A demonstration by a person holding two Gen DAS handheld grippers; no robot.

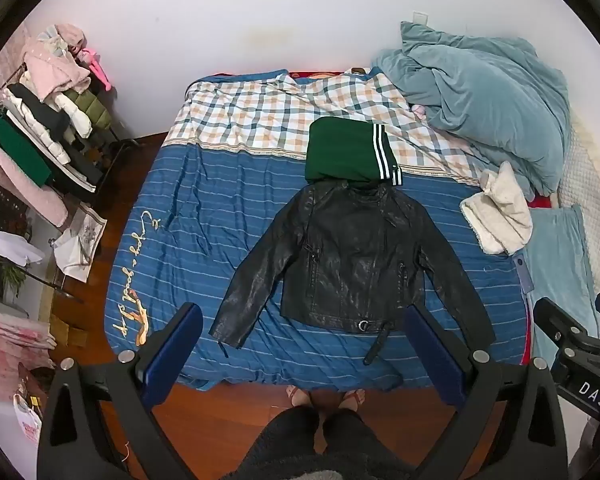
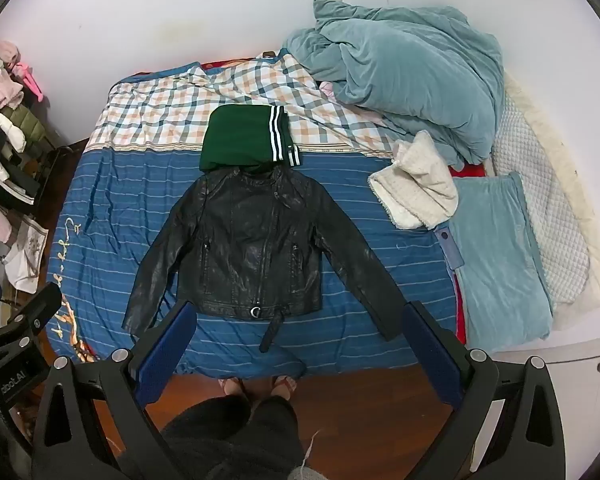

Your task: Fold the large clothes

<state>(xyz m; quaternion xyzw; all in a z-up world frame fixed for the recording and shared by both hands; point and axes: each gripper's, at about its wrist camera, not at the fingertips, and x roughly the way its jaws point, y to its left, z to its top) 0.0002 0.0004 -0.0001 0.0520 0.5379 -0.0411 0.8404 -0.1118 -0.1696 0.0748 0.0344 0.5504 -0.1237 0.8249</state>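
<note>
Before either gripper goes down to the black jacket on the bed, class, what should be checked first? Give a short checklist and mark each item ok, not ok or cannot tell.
1. Left gripper open and empty: ok.
2. Right gripper open and empty: ok.
3. Black jacket lies flat, front up, both sleeves spread: ok.
4. Jacket clear of other clothes: not ok; its collar meets the folded green garment.
5. Belt strap tucked in: not ok; it trails below the hem.
6. Bare blue bedspread beside the jacket for folding: ok.
</note>
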